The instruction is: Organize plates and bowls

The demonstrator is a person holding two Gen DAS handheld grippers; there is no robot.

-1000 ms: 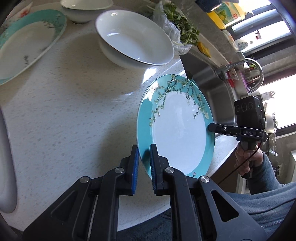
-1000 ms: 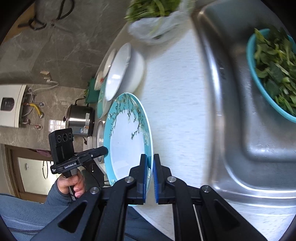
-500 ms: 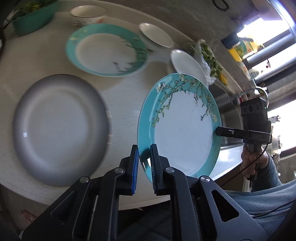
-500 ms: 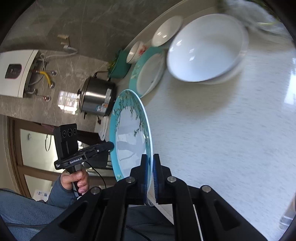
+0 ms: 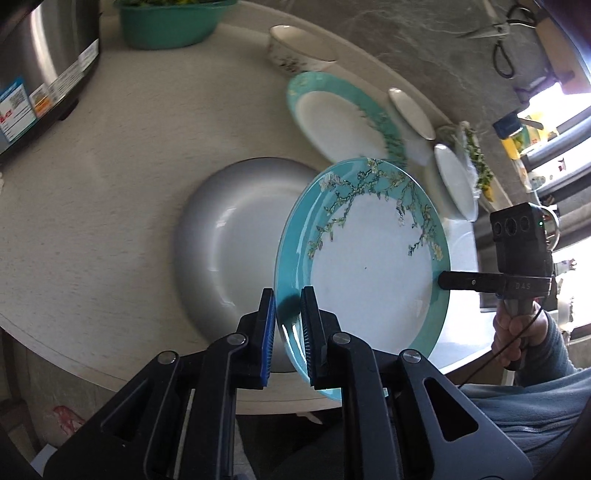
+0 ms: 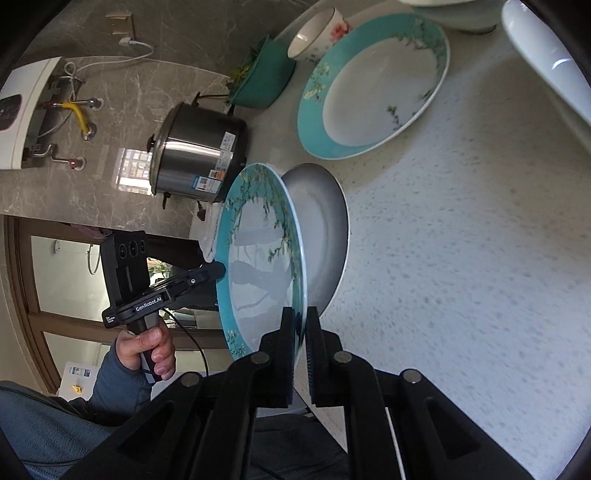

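A teal plate with a blossom-branch pattern (image 5: 369, 266) (image 6: 258, 266) is held tilted on edge above the counter, gripped at opposite rims. My left gripper (image 5: 287, 295) is shut on its near rim. My right gripper (image 6: 301, 314) is shut on the other rim, and its tip also shows in the left wrist view (image 5: 443, 278). Directly behind and below the held plate, a plain white plate (image 5: 229, 240) (image 6: 325, 229) lies flat on the counter. A second teal plate (image 5: 332, 114) (image 6: 376, 85) lies further back.
A steel rice cooker (image 5: 37, 74) (image 6: 195, 155) stands at the counter's left end, a green bowl of greens (image 5: 170, 18) beside it. A small flowered bowl (image 5: 295, 51) and white bowls (image 5: 454, 181) (image 6: 546, 55) sit behind. The counter's front edge (image 5: 110, 369) curves near me.
Both grippers have carried the teal plate sideways along the counter, away from the sink and the stacked white bowls, to above the plain white plate. Both grips stay the same.
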